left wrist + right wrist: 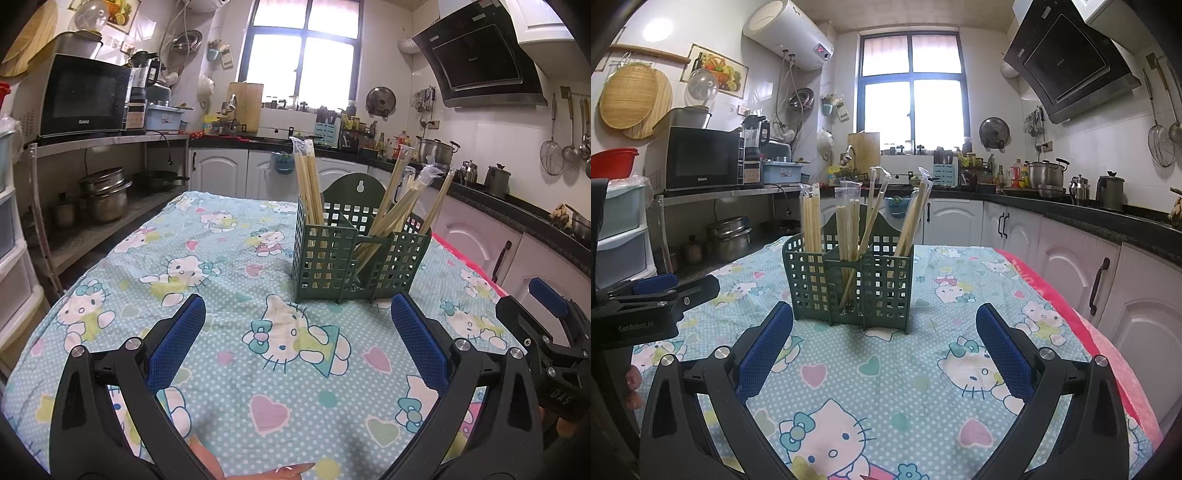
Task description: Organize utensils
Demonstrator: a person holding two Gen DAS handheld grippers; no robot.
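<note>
Blue-padded fingers of the left gripper (297,328) stand wide apart and hold nothing, low over the cartoon-print tablecloth (221,266). The right gripper (884,332) is likewise spread wide and empty; in the left wrist view it shows at 4 o'clock, and in the right wrist view the left gripper shows at 9 o'clock, so the two sit side by side, close together. Beyond both, near 12 o'clock of each pair of fingers, stands the green lattice caddy (325,258) on the cloth, upright, apart from either gripper. Its compartments hold wrapped chopsticks (308,184), leaning outward at differing angles, with one bundle (913,218) tilted toward 1 o'clock. No loose utensil is visible on the cloth.

Hazards, as judged: the caddy looks light and top-heavy, so a finger catching a leaning stick could tip it. The plastic sleeves look slippery; a pinch high on a bundle may slide off. The loose cloth may drag and wrinkle under a pushed base. Closely spaced grippers risk colliding on approach. Farther off, the counter (1071,210) lies well apart.
</note>
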